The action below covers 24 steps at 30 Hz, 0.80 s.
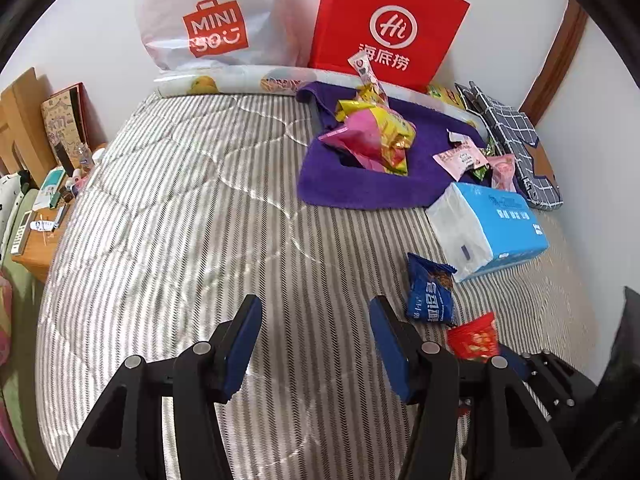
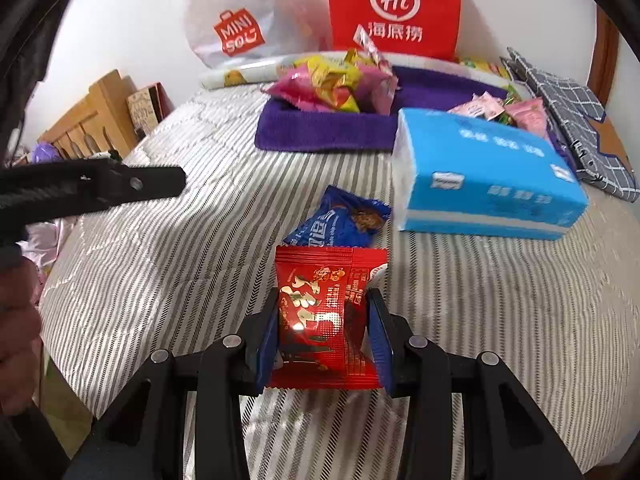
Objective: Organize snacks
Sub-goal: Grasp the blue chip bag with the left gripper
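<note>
My right gripper [image 2: 322, 316] is shut on a red snack packet [image 2: 320, 320] and holds it just above the striped bed; the packet also shows in the left wrist view [image 1: 474, 336]. A blue snack packet [image 2: 340, 224] lies on the bed just beyond it, also in the left wrist view [image 1: 430, 292]. A pile of pink and yellow snacks [image 1: 372, 136] sits on a purple towel [image 1: 352, 184] at the far side. More small pink packets [image 1: 476, 160] lie to its right. My left gripper [image 1: 316, 344] is open and empty over the bed, left of the blue packet.
A blue tissue pack [image 1: 488, 228] lies between the blue packet and the towel. A red paper bag [image 1: 384, 28] and a white plastic bag [image 1: 212, 20] stand against the wall. A checked grey cloth [image 1: 516, 140] lies at the right. A cluttered wooden nightstand [image 1: 36, 216] stands left of the bed.
</note>
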Each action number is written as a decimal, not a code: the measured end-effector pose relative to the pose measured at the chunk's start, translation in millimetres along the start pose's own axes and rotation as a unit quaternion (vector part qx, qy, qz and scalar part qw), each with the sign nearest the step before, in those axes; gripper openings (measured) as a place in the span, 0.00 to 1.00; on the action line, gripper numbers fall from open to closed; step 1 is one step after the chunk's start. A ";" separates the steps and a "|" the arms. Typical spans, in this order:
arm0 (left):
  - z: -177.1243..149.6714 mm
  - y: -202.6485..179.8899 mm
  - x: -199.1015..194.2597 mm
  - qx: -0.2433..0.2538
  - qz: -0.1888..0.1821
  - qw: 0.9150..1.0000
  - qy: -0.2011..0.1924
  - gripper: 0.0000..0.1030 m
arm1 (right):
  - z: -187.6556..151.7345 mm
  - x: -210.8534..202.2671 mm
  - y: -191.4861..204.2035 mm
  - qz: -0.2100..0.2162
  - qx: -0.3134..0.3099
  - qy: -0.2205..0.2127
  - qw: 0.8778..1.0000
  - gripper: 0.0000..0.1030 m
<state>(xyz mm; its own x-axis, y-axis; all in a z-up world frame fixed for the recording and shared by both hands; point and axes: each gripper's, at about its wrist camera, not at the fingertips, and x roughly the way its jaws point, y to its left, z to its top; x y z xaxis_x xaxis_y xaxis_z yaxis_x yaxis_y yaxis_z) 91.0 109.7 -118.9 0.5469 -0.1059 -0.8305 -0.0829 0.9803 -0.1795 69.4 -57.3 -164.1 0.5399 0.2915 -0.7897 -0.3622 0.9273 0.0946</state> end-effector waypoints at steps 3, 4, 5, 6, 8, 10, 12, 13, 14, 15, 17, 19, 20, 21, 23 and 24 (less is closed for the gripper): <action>-4.4 -5.2 6.2 -0.002 -0.005 1.000 0.008 0.52 | -1.3 -7.6 -7.9 0.003 0.005 -0.006 1.000 0.40; -6.0 -7.1 7.5 -0.001 -0.007 1.000 0.008 0.52 | -1.4 -9.8 -11.1 0.003 0.008 -0.009 1.000 0.40; -8.1 -10.0 9.4 0.001 -0.010 1.000 0.009 0.52 | -1.9 -12.8 -15.4 0.001 0.009 -0.013 1.000 0.40; -9.4 -11.6 10.5 0.002 -0.012 1.000 0.010 0.52 | -2.5 -14.8 -18.6 -0.001 0.010 -0.015 1.000 0.40; -12.7 -15.4 13.8 0.004 -0.017 1.000 0.015 0.52 | -2.9 -18.3 -26.6 -0.009 0.012 -0.020 1.000 0.40; -16.5 -18.3 17.1 0.007 -0.023 1.000 0.017 0.54 | -3.2 -20.2 -34.1 -0.017 0.015 -0.024 0.999 0.40; -18.7 -20.7 20.4 0.009 -0.026 0.999 0.018 0.58 | -3.9 -22.5 -41.5 -0.025 0.019 -0.028 0.999 0.40; -19.3 -21.2 21.7 0.009 -0.029 0.999 0.019 0.58 | -4.3 -23.3 -45.4 -0.030 0.020 -0.030 0.999 0.40; -19.7 -21.8 23.3 0.009 -0.031 0.999 0.020 0.58 | -4.3 -23.4 -48.8 -0.034 0.021 -0.030 0.999 0.39; -19.8 -22.5 24.8 0.009 -0.035 0.999 0.022 0.58 | -5.3 -24.2 -51.8 -0.037 0.022 -0.031 0.999 0.40; -19.8 -24.5 26.6 0.009 -0.040 0.999 0.024 0.58 | -5.7 -24.7 -57.5 -0.042 0.026 -0.031 0.998 0.40; -19.8 -27.0 26.6 0.013 -0.045 0.999 0.022 0.58 | -6.4 -25.8 -64.4 -0.048 0.032 -0.033 0.998 0.40; -19.7 -28.7 26.9 0.016 -0.046 0.999 0.022 0.59 | -7.0 -26.2 -67.3 -0.051 0.034 -0.034 0.998 0.40; -19.6 -30.0 27.4 0.017 -0.047 0.998 0.022 0.59 | -7.7 -26.7 -71.6 -0.054 0.037 -0.035 0.997 0.40; -19.4 -33.3 27.6 0.022 -0.053 0.998 0.024 0.59 | -8.2 -27.6 -80.4 -0.061 0.045 -0.034 0.997 0.40; -18.8 -35.5 27.6 0.024 -0.057 0.998 0.022 0.59 | -8.5 -28.2 -83.2 -0.063 0.048 -0.034 0.996 0.40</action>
<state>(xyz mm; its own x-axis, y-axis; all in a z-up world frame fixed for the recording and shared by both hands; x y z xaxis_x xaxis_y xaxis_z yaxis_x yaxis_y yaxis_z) 93.4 68.9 -145.4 0.5126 -0.2235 -0.8290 0.0192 0.9683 -0.2492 77.8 -144.6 -155.0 0.6284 0.1836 -0.7559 -0.2164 0.9747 0.0568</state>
